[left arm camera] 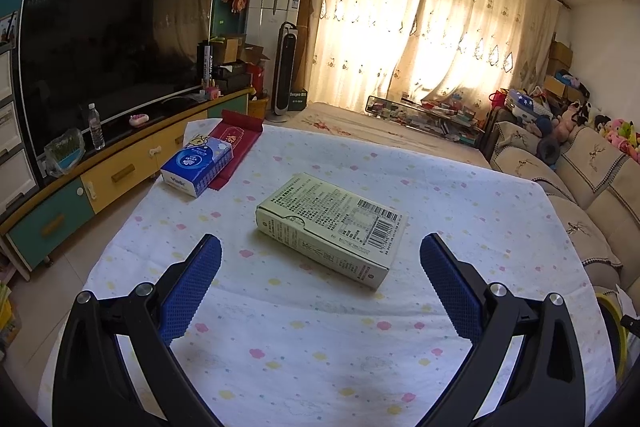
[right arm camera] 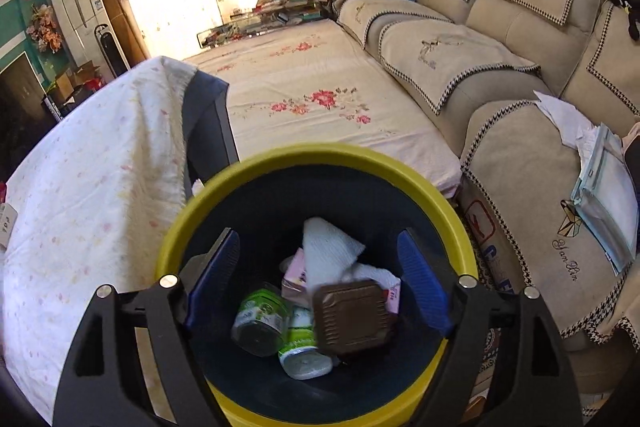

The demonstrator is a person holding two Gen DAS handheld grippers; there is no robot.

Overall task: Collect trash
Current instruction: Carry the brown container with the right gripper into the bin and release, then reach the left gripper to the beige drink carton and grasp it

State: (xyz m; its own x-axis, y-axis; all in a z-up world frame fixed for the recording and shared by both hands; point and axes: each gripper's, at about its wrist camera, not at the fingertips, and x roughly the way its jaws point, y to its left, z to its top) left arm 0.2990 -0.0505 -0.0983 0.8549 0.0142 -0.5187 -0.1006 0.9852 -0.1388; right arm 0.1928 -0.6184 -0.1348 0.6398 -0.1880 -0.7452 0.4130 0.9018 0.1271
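Left gripper [left arm camera: 320, 247]: jaws wide apart, empty, above the cloth-covered desk [left arm camera: 460, 195]. Pale green carton [left arm camera: 332, 227]: flat on the desk, just beyond the jaws. Tissue pack [left arm camera: 198, 163]: far left corner.

Right gripper [right arm camera: 318, 267]: jaws wide, gripping nothing, over the yellow-rimmed bin [right arm camera: 320, 157] beside the desk. Brown square tray [right arm camera: 352, 315]: blurred, possibly mid-fall, over a jar [right arm camera: 260, 319] and white cloth [right arm camera: 330, 251] in the bin.

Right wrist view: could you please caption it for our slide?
Open right gripper poised over the yellow-rimmed bin, brown square lid between its fingers.
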